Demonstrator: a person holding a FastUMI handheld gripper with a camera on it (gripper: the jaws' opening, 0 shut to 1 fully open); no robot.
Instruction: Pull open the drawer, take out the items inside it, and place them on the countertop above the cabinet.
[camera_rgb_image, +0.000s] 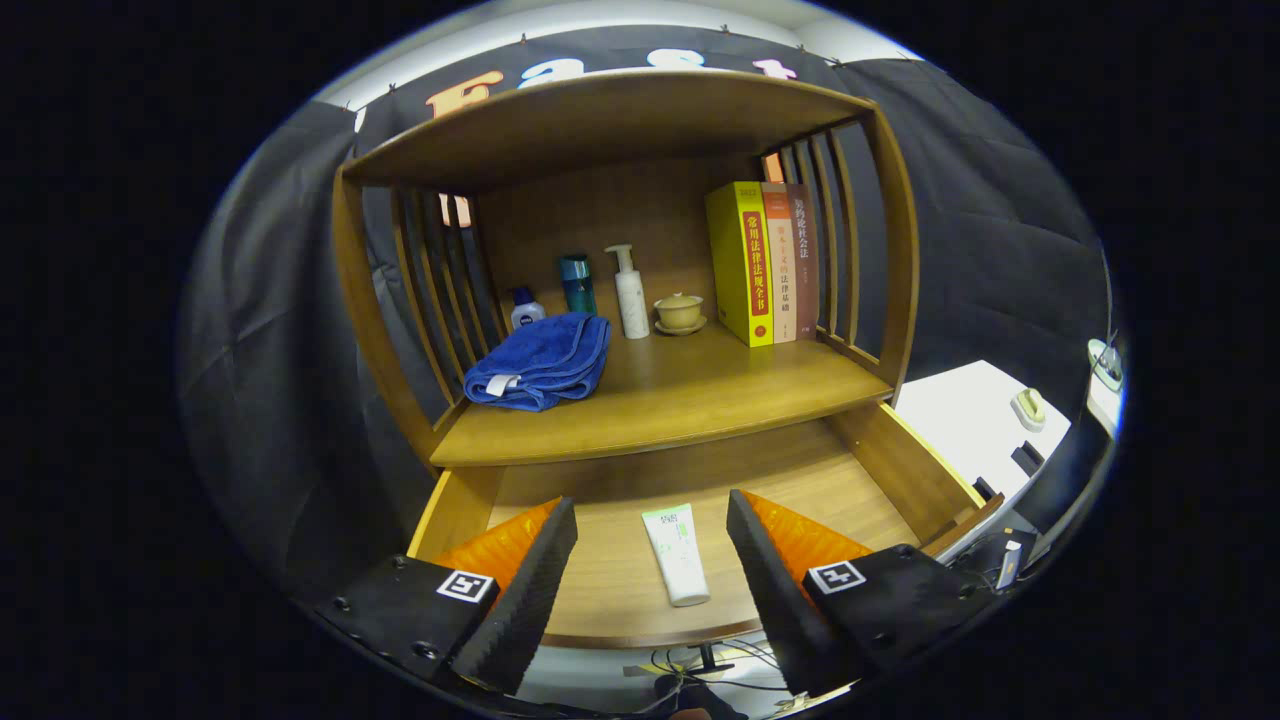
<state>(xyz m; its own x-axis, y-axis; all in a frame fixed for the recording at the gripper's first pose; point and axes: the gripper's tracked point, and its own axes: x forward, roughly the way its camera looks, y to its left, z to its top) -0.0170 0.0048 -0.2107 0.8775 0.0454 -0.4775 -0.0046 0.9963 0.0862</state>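
The drawer (880, 470) under the wooden cabinet stands pulled out, its wooden floor in full sight. A white tube with a green label (676, 552) lies flat on the drawer floor, lengthwise, near the front edge. My gripper (652, 530) hovers over the drawer, open, with the tube lying between and below the two fingers; neither finger touches it. Above the drawer is the countertop (690, 395), a wooden shelf surface.
On the countertop sit a folded blue towel (542, 362), a small white bottle (525, 308), a teal bottle (577, 283), a white pump bottle (630, 292), a lidded cup on a saucer (680, 312) and three upright books (765, 262). A white table (980, 425) stands right.
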